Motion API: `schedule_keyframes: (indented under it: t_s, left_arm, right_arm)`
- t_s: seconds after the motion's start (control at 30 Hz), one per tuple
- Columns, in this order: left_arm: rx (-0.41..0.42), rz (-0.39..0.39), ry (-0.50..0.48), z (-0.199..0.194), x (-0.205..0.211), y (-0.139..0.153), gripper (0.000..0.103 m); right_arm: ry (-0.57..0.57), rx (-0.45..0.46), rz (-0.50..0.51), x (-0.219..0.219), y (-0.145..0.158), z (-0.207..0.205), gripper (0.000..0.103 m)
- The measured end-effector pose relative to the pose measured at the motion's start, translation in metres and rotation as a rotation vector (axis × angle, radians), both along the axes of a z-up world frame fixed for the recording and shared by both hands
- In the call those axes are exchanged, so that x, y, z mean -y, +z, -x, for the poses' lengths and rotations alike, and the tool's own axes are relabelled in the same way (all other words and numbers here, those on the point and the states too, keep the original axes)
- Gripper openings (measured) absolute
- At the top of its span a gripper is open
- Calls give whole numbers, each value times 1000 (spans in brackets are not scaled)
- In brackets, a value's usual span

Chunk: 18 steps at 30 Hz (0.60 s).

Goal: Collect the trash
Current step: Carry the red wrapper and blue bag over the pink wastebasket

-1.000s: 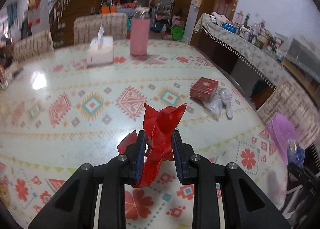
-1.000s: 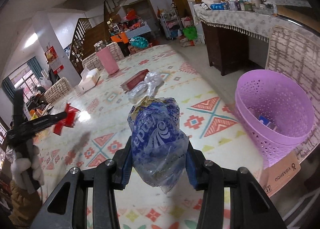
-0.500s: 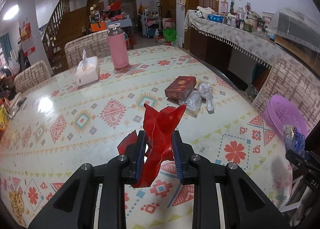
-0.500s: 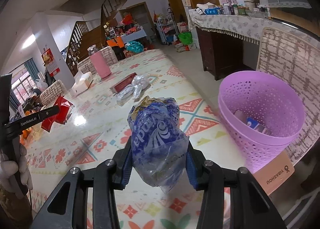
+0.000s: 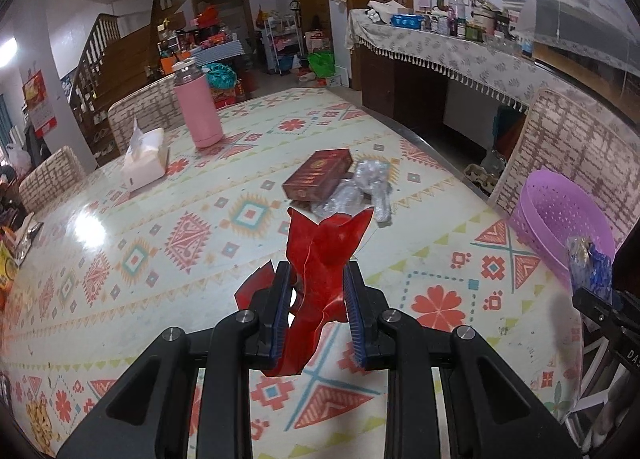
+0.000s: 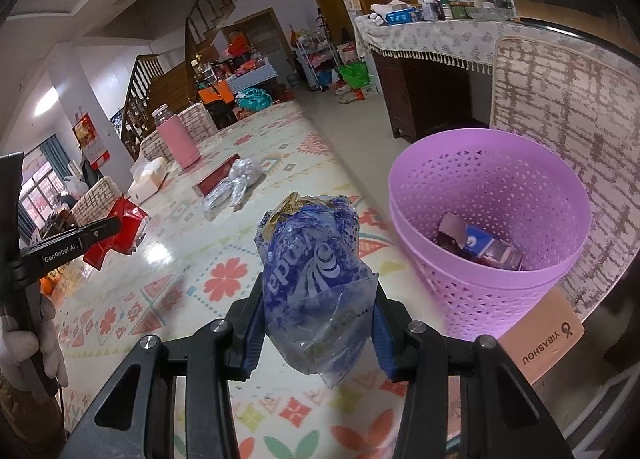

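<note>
My left gripper (image 5: 316, 299) is shut on a crumpled red wrapper (image 5: 324, 259), held above the patterned table (image 5: 160, 259). My right gripper (image 6: 316, 299) is shut on a blue and clear plastic bag (image 6: 312, 267), held above the table edge just left of the purple perforated trash basket (image 6: 492, 259). The basket holds a blue carton and other scraps. The basket (image 5: 560, 219) also shows at the right of the left wrist view, with the bag (image 5: 588, 263) in front of it. A crumpled clear plastic wrapper (image 5: 360, 191) lies on the table beside a red box (image 5: 318, 175).
A pink flask (image 5: 198, 111) and a white tissue box (image 5: 144, 159) stand at the far side of the table. Woven chairs (image 6: 568, 107) surround the table. A cardboard box (image 6: 548, 339) sits under the basket. A cluttered sideboard (image 5: 460, 47) lines the right wall.
Both grippers have moved right toward the basket, still holding their trash. The basket appears larger and nearer in both views.
</note>
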<state>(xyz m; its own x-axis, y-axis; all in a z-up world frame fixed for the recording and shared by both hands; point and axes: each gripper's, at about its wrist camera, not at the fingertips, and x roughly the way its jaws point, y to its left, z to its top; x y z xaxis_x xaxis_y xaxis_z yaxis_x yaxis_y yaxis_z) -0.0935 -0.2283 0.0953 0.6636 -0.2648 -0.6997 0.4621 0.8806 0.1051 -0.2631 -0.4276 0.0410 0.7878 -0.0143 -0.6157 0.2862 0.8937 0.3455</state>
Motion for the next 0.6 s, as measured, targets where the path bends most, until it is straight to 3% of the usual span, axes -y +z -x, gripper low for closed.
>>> schedule_keyframes:
  t_s: [0.6]
  left_arm:
    - [8, -53, -86, 12, 64, -4, 25]
  right_arm:
    - [-67, 14, -38, 44, -5, 22, 49]
